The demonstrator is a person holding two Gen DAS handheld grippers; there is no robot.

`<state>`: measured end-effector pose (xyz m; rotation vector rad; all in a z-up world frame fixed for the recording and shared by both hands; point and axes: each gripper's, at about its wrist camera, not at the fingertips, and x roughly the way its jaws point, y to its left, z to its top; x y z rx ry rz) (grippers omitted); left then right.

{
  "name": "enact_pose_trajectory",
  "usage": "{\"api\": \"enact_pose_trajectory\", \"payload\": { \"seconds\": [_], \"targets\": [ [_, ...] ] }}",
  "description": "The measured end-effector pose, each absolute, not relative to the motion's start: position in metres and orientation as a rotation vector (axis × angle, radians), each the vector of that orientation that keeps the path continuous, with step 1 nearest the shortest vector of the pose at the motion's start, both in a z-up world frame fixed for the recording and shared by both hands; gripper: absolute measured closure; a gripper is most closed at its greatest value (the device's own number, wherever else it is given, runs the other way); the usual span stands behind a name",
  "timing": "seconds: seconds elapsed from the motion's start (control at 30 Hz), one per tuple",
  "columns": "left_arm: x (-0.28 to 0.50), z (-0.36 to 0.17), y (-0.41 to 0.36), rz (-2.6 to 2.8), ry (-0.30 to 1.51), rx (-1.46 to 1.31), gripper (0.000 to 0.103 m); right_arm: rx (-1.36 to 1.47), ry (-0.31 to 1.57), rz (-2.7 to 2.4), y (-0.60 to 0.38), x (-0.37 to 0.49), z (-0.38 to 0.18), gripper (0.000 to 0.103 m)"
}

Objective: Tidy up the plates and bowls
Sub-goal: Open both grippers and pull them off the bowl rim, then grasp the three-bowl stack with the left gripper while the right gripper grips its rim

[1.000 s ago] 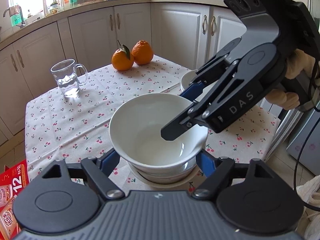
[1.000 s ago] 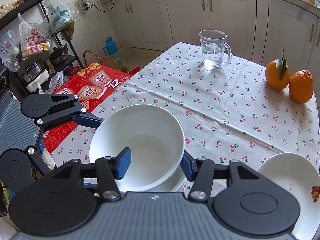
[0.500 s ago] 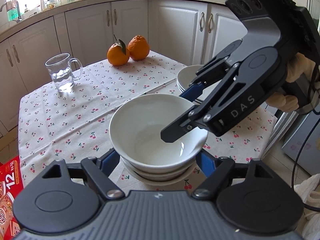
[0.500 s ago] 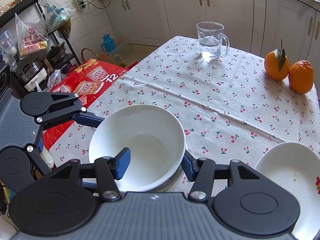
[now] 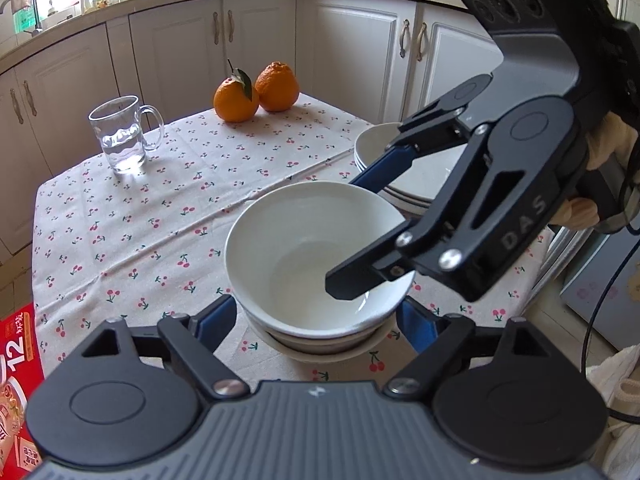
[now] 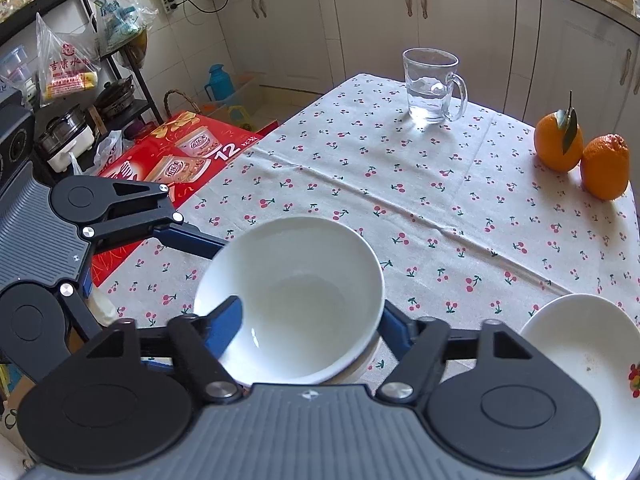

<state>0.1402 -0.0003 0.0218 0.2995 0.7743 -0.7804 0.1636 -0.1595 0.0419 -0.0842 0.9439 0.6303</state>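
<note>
The right hand-held gripper (image 6: 308, 320) is spread wide over the top bowl (image 6: 292, 300): one blue pad hangs inside the bowl near its rim, the other sits outside the far wall, and whether either pad touches the porcelain is hard to tell. It grips nothing firmly as far as the views show. The left hand-held gripper (image 5: 316, 320) is likewise wide open, its two blue fingers flanking the same bowl low on either side, apparently just clear of the wall. Having both tools bracket the bowl looks like a way to steady and centre it on the stack.

That bowl rests nested in at least one more white bowl (image 5: 320, 346), whose rims show beneath it in the left wrist view, near the front edge of the table (image 5: 132, 216). Stacking like with like seems the purpose, since a separate pile of white plates (image 6: 576, 344) stands just beside the bowls, toward the right-hand edge of the cherry-print cloth.

Further out, well apart from the crockery, a glass mug (image 6: 434, 86) part-filled with water and two oranges (image 6: 582, 156) sit near the far side. A red carton (image 6: 180, 160) lies on the floor beyond the table.
</note>
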Motion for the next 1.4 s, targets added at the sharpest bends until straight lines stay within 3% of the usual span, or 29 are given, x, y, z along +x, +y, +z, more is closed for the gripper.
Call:
{"api": "enact_pose_trajectory", "payload": {
  "seconds": [0.3, 0.6, 0.93, 1.4],
  "targets": [
    [0.130, 0.031, 0.015, -0.768, 0.728, 0.276, 0.010, -0.122, 0.895, 0.615, -0.160, 0.155, 0.047, 0.002],
    [0.106, 0.042, 0.038, -0.780, 0.591, 0.300, 0.005, -0.259, 0.788, 0.608, -0.158, 0.117, 0.056, 0.000],
    [0.105, 0.011, 0.037, -0.799, 0.665, 0.401, 0.003, -0.461, 0.767, 0.612, -0.152, 0.076, 0.026, 0.000],
    [0.160, -0.026, 0.020, -0.963, 0.751, 0.449, 0.006, -0.490, 0.832, 0.686, -0.149, 0.114, -0.014, 0.001]
  ]
}}
